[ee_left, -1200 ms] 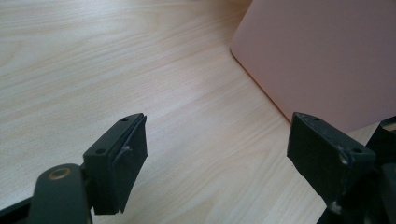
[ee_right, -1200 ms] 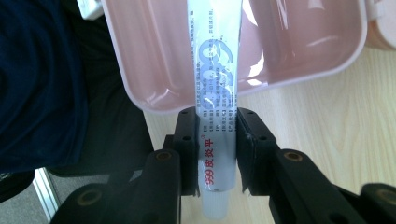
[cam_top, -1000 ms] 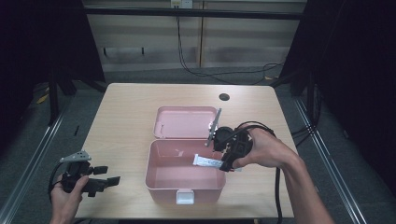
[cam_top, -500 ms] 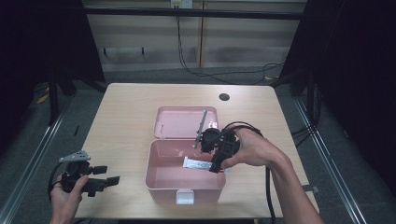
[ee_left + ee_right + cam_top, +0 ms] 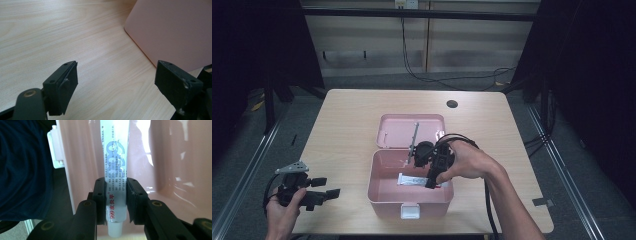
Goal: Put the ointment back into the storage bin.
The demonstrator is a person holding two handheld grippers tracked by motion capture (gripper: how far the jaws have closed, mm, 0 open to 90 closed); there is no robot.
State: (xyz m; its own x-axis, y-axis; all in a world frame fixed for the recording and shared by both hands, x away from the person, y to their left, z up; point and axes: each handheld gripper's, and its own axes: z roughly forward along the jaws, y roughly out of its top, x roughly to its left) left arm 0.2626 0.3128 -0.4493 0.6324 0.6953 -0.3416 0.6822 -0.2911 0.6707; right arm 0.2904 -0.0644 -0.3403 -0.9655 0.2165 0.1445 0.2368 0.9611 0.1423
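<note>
A pink box (image 5: 384, 200) stands open in the middle of the table, its lid (image 5: 399, 131) laid back behind it. My right gripper (image 5: 432, 181) reaches down into the box and is shut on a white tube of ointment (image 5: 412, 179), which lies across the box's inside. In the right gripper view the tube (image 5: 115, 165) runs up between the two jaws, its white cap at the bottom, over the pink floor of the box (image 5: 165, 165). My left gripper (image 5: 332, 194) rests open at the table's front left, its pads (image 5: 65, 86) wide apart with nothing between them.
A thin grey rod (image 5: 414, 136) stands against the open lid. A dark round hole (image 5: 452, 104) marks the table's far right part. The box's pink wall (image 5: 172, 30) rises close ahead of the left gripper. A white latch (image 5: 410, 211) sits on the box's front.
My right gripper has moved left and down into the box with the tube in it. The left gripper has stayed where it was.
</note>
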